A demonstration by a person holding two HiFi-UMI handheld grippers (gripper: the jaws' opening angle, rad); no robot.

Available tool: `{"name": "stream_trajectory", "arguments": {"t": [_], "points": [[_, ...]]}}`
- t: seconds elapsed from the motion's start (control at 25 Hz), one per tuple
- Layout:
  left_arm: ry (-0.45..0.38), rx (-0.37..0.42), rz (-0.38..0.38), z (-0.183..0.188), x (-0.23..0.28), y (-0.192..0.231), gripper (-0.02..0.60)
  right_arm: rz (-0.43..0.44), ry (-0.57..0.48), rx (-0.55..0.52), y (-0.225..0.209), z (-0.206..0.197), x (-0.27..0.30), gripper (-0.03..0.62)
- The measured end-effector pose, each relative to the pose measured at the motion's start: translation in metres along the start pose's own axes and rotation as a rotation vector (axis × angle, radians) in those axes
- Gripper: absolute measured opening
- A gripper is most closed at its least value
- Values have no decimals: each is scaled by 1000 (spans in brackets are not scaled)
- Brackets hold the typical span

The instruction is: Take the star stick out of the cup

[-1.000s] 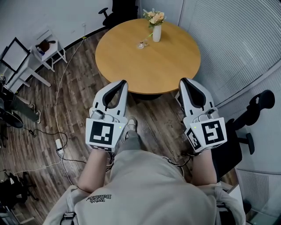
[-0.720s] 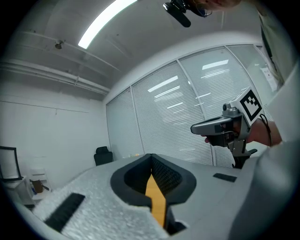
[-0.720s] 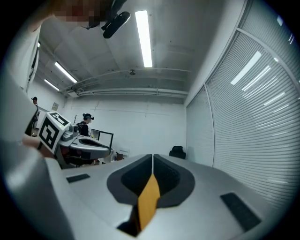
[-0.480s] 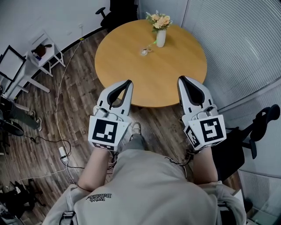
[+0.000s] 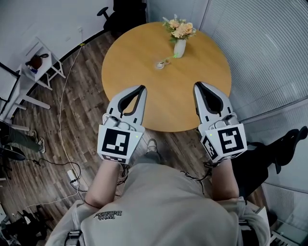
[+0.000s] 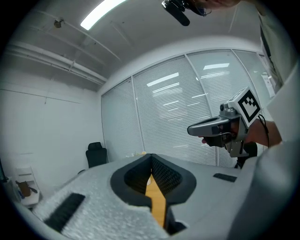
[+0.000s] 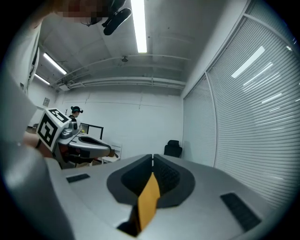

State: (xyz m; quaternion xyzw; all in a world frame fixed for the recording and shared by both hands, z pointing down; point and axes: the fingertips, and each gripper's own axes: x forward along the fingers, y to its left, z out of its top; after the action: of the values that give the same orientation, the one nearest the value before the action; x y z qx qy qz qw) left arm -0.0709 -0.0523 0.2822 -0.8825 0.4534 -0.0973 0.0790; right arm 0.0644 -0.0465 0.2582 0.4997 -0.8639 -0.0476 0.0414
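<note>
A small clear cup (image 5: 159, 64) stands on the round wooden table (image 5: 144, 53), with a thin green stick (image 5: 167, 60) leaning out toward the vase; its star end is too small to make out. My left gripper (image 5: 141, 89) and right gripper (image 5: 197, 86) are held side by side over the table's near edge, well short of the cup. Both are shut with nothing between the jaws. In the left gripper view the jaw tips (image 6: 151, 157) meet, and the right gripper (image 6: 215, 129) shows alongside. The right gripper view shows its tips (image 7: 152, 157) closed too.
A white vase of flowers (image 5: 179, 42) stands just behind the cup. A white side table (image 5: 41, 62) sits at the left and a black office chair (image 5: 110, 12) beyond the table. Another black chair (image 5: 284, 146) is at the right by the blinds. Cables (image 5: 62, 120) run over the wood floor.
The person has stepped toward the table: it sits closer and both grippers have moved from over the floor to above its near edge. Both jaws stay closed.
</note>
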Motion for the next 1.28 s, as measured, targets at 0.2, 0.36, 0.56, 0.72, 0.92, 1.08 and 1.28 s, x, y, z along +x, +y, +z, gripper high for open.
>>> {"name": "stream_trajectory", "arguments": {"t": [0.2,0.36,0.56,0.72,0.92,1.08,1.28], "points": [[-6,-8,-35,-10,24,39,20,-29,24,-1,0,-2,43,34],[-2,-22,-54,-20,38,65,20,-59,31,-5,-3,-1,68,34],[-19,-30,-69,-22,52,83,20,-86,29,-2,-9,1,85,34],[-26,-46,-66,-23,62,84,20,-87,33,6,-16,-2,90,34],[-12,-45,-66,-24,71,81,20,-81,29,17,-27,-2,94,34],[11,-48,-57,-24,81,81,21,-44,-18,65,-35,3,96,34],[19,-30,-27,-19,92,84,20,-32,-20,72,-49,0,100,34]]}}
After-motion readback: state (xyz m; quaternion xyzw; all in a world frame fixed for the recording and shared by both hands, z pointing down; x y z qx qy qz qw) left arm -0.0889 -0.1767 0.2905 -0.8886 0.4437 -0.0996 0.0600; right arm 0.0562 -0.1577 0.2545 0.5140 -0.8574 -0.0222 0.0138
